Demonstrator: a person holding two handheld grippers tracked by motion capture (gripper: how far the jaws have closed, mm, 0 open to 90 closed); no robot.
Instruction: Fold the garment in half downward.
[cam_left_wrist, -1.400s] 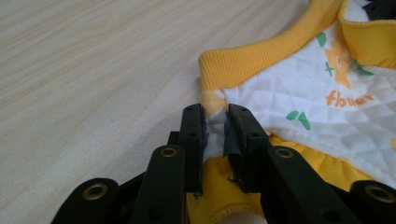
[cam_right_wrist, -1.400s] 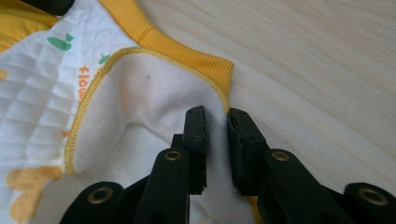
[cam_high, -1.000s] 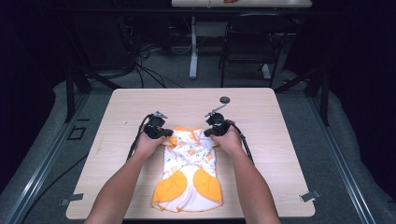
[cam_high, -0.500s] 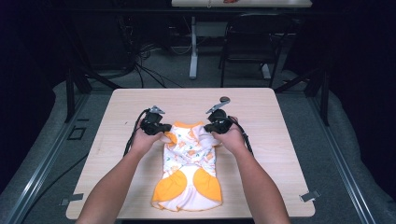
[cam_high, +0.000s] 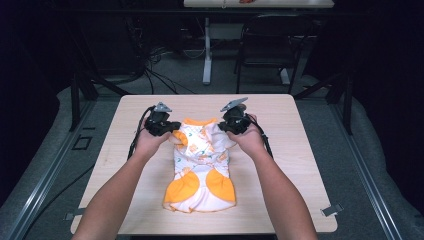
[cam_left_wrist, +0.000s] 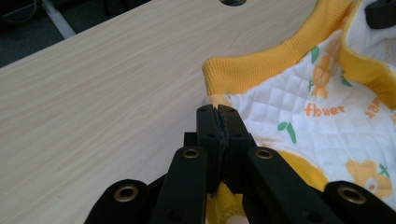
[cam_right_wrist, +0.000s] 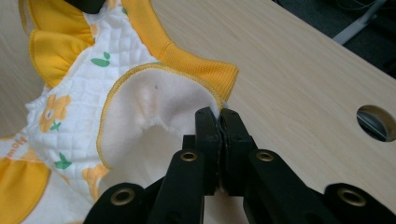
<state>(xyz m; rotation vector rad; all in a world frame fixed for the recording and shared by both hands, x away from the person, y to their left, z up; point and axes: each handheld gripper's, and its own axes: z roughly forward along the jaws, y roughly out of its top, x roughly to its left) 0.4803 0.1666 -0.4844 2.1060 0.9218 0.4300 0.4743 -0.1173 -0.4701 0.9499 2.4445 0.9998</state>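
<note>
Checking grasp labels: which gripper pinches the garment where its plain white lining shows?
The right gripper: its jaws clamp the garment at turned-out plain lining; the left gripper bites printed quilted fabric.

We see our right gripper (cam_right_wrist: 218, 116) clamped on the quilted garment's (cam_right_wrist: 88, 88) edge above the wooden table (cam_right_wrist: 299, 84).

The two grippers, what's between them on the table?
In the high view, the garment's orange neck edge spans from the left gripper to the right gripper, each shut on it.
</note>
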